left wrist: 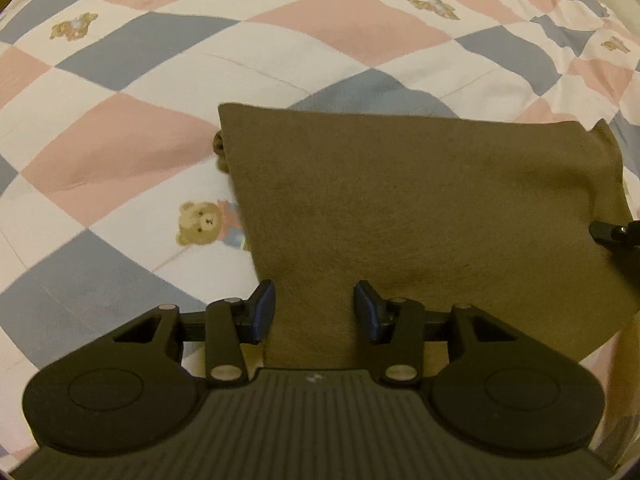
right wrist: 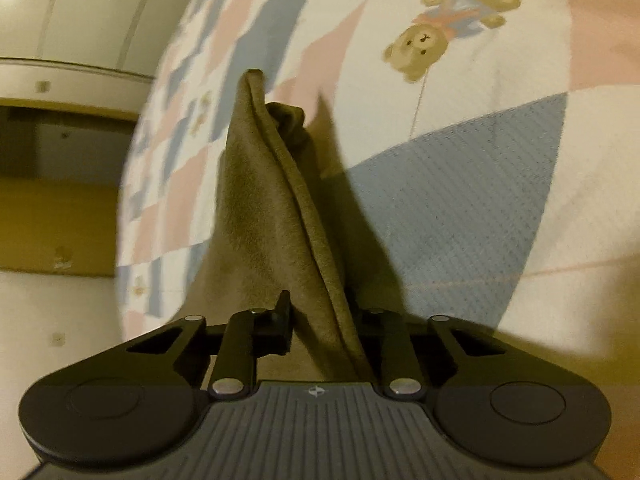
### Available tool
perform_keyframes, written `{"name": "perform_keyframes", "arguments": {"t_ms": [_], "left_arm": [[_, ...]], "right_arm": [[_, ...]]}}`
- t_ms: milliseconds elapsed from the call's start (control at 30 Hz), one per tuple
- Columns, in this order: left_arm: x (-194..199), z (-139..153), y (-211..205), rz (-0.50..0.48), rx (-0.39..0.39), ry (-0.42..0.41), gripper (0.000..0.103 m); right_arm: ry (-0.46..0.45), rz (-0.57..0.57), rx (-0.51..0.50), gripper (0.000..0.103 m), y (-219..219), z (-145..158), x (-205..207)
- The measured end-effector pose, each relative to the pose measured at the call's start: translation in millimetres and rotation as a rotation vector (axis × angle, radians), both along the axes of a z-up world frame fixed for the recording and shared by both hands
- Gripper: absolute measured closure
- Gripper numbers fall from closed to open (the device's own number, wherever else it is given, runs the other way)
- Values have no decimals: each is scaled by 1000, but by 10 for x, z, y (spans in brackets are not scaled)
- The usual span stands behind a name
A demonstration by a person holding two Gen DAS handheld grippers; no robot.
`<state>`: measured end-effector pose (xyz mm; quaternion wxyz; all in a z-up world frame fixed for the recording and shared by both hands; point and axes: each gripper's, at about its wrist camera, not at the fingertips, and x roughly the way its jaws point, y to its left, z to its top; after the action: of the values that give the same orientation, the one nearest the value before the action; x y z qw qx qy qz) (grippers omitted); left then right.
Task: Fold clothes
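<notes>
Olive cloth (left wrist: 420, 208) on checked bedspread (left wrist: 160, 80), left tongs (left wrist: 315, 312) parted astride its edge, right tongs (right wrist: 320, 320) clamping its fold.

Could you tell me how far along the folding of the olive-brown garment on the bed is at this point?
Partly done: the olive-brown garment already lies as a doubled rectangle on the checked teddy-bear quilt. In hand: the right hand-held gripper is closed on a bunched edge, while the left hand-held gripper straddles the near edge with its pads still apart. Left: probably another fold and smoothing it flat.
</notes>
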<state>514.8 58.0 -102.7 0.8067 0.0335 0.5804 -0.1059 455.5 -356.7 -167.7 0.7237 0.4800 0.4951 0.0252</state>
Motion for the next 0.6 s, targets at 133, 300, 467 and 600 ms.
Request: {"name": "perform_keyframes", "arguments": {"t_ms": [133,300,467,600], "left_arm": [[0,209,178,10,-44,-33,65],[1,357,536,44,-78,-46,65],[21,390,939,96,-116,-30,65],[-2,395,1179,108,-134,-21,65]], "right_arm": [[66,17,-226,82,300,349,105],[5,197,-675,83,1101,976,188],[-123,359,-874,83,2041,1370,241],[-209,525,-948,83,2869,1288,263]]}}
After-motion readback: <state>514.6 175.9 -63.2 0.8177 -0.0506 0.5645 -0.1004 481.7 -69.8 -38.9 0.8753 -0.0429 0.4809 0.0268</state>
